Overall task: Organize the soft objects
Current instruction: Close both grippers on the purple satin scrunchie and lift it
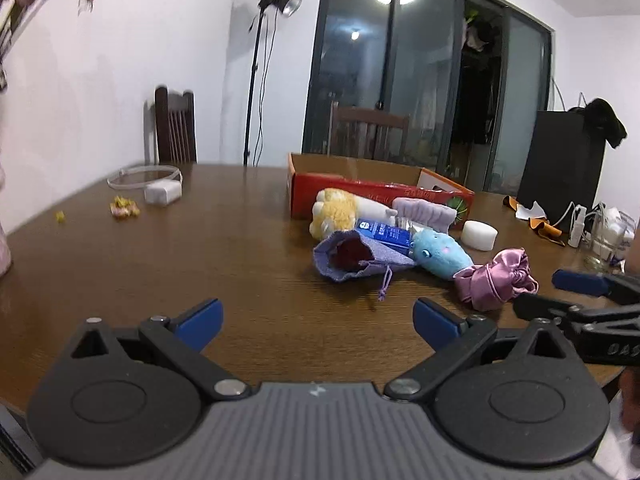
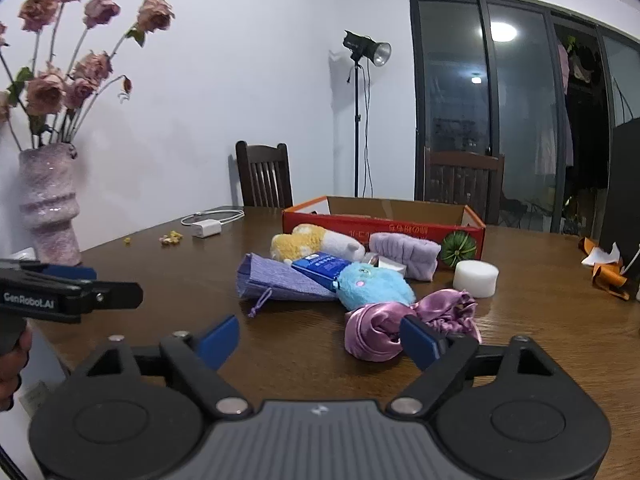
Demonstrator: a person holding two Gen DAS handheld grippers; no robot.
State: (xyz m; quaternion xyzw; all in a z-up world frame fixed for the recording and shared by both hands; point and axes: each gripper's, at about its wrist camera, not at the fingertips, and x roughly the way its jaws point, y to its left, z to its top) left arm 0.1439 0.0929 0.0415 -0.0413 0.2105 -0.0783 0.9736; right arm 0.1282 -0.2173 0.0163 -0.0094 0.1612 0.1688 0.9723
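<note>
A brown wooden desk point(image 1: 240, 240) carries a cluster of soft things in front of a red cardboard box point(image 1: 360, 192), whose inside cannot be seen from either view.

Only the right wrist view shows a pink vase point(image 2: 50, 204) of dried roses point(image 2: 72, 60) at the far left. Only the left wrist view shows chargers and cables point(image 1: 600, 228) at the far right edge, and the dark red lining inside the open mouth of the lavender drawstring pouch point(image 1: 352, 260).

In the cluster lie a yellow plush toy point(image 2: 300, 242), a purple headband point(image 2: 404, 254), a blue packet point(image 2: 322, 266) resting on the pouch, a light blue plush toy point(image 2: 372, 288), and nearest, a crumpled purple satin bag point(image 2: 384, 328). A white foam cylinder point(image 2: 476, 278) stands just right of them. A white charger point(image 2: 206, 229) with its coiled cable lies far left.

The left gripper point(image 1: 318, 320) hovers spread wide above bare desk, near the pouch. The right gripper point(image 2: 318, 338) is also spread wide, holding nothing, its right finger overlapping the satin bag in view.
</note>
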